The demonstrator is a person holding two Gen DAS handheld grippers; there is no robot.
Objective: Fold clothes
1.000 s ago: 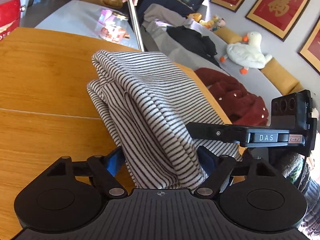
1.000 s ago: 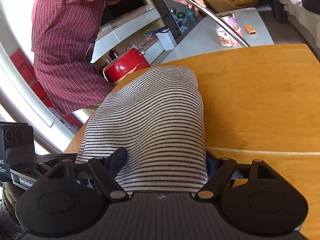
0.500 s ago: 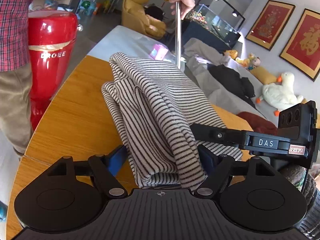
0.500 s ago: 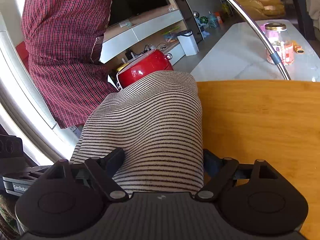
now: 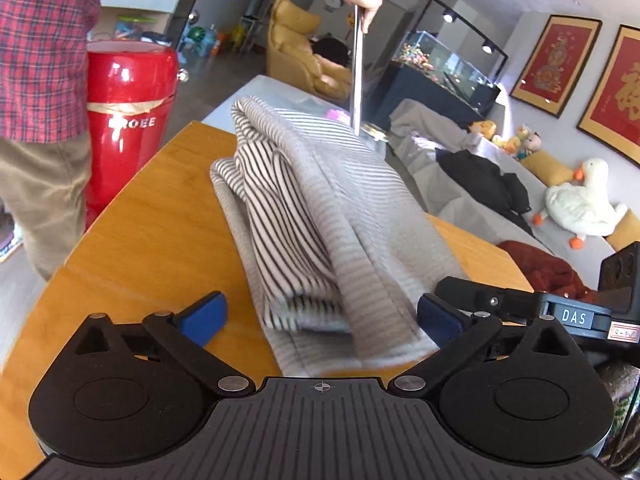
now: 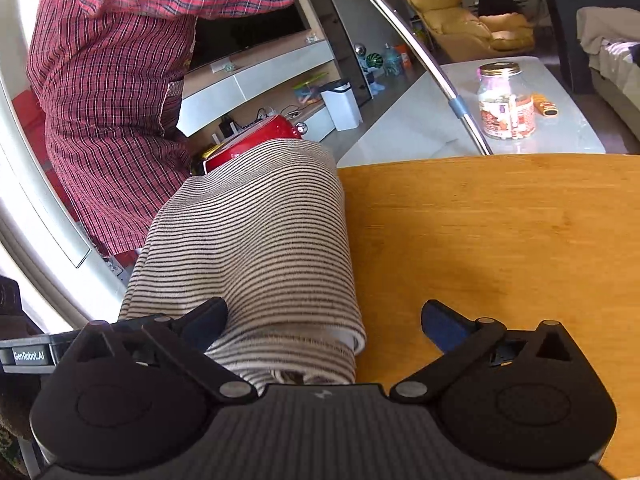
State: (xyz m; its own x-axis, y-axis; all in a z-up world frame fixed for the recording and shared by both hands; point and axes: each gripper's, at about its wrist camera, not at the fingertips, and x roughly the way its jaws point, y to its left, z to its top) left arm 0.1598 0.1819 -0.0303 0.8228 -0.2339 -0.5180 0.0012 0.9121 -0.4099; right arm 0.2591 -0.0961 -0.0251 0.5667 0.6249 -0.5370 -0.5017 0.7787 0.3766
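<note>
A folded black-and-white striped garment (image 5: 304,200) lies in a thick bundle on the wooden table (image 5: 152,216). My left gripper (image 5: 320,316) straddles its near end, its jaws opening wide; the left blue pad (image 5: 204,312) stands clear of the cloth and the right one sits at its edge. In the right wrist view the same garment (image 6: 256,240) lies at the table's (image 6: 500,240) left edge. My right gripper (image 6: 322,322) is opening too, its left pad (image 6: 204,320) against the cloth and its right pad over bare wood. Neither gripper pinches the cloth.
A person in a red plaid shirt (image 6: 120,80) stands at the table's far side holding a metal pole (image 6: 432,68). A red appliance (image 5: 128,120) stands beside the table. Beyond are a grey low table with a jar (image 6: 506,102) and a sofa with clothes (image 5: 480,176).
Both grippers' jaws have spread and let go of the garment, which has settled onto the table. Both views have swung towards the person and the red appliance.
</note>
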